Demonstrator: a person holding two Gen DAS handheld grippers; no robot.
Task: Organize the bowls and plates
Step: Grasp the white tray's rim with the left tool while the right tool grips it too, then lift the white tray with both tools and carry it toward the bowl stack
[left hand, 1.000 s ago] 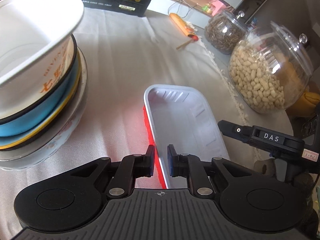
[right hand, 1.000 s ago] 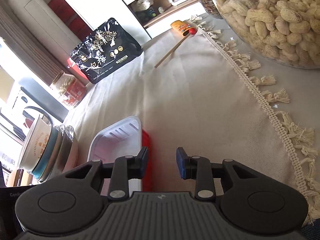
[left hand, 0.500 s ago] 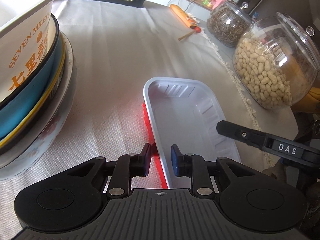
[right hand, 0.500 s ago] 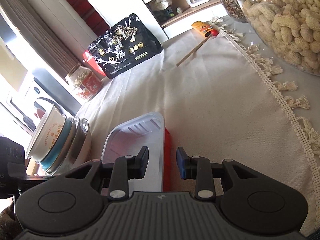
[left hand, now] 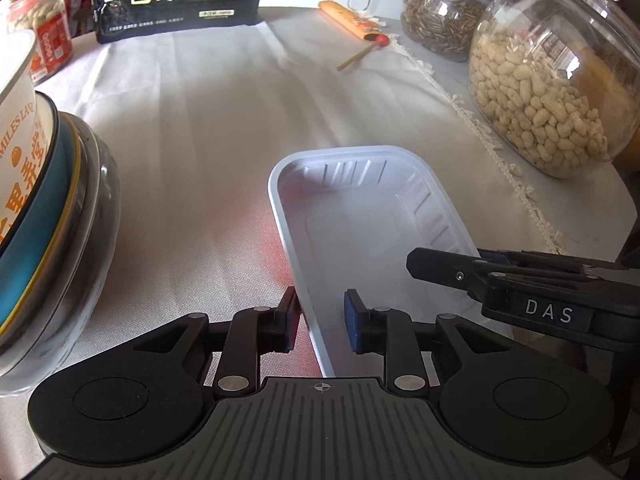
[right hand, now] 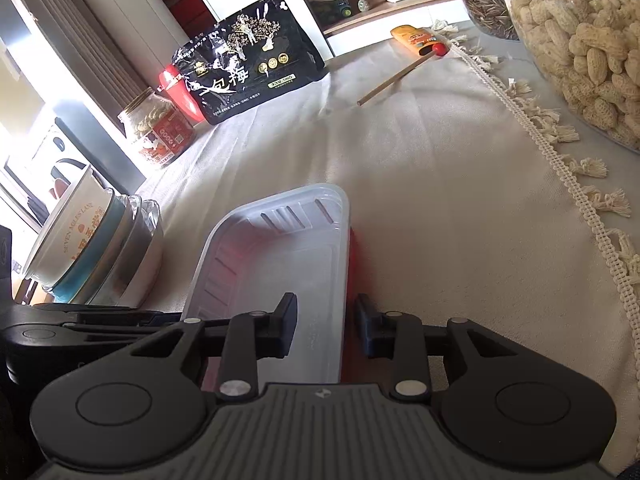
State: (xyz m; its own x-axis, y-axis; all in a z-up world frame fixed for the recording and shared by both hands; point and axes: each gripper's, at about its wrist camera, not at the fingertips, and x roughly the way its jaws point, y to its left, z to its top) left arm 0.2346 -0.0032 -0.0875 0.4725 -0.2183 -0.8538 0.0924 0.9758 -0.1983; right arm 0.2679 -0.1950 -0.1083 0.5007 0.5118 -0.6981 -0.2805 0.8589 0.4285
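Two grippers are seen straddling opposite long rims of the white tray point(left hand: 372, 236), which lies on the cloth-covered surface point(left hand: 208, 128) with a red tray showing beneath it point(right hand: 355, 264). Left gripper point(left hand: 320, 322): fingers apart, left rim of the white tray between them, not clamped. Right gripper point(right hand: 326, 330): fingers apart, right rim between them, contact not discernible.

Against the frame one second back, the left gripper's fingers are spread wider and set further along the rim; the right gripper, then beside the tray over bare cloth, is now placed over the rim. The bowl stack point(left hand: 36, 208) sits lower and further left in the left view than before. The tray's spot on the surface appears unchanged.

Only in the left view: the right gripper's finger reaching over the tray's right rim, marked DAS point(left hand: 544, 312), and the whole peanut jar point(left hand: 548, 80) with the seed jar point(left hand: 440, 16) behind it. Only in the right view: the red tray's edge itself, the full bowl stack point(right hand: 92, 248) standing left of the tray, apart from it, and the shelf point(right hand: 384, 4) behind. The black snack bag point(right hand: 248, 64) and the labelled jar point(right hand: 156, 132) are seen in both.
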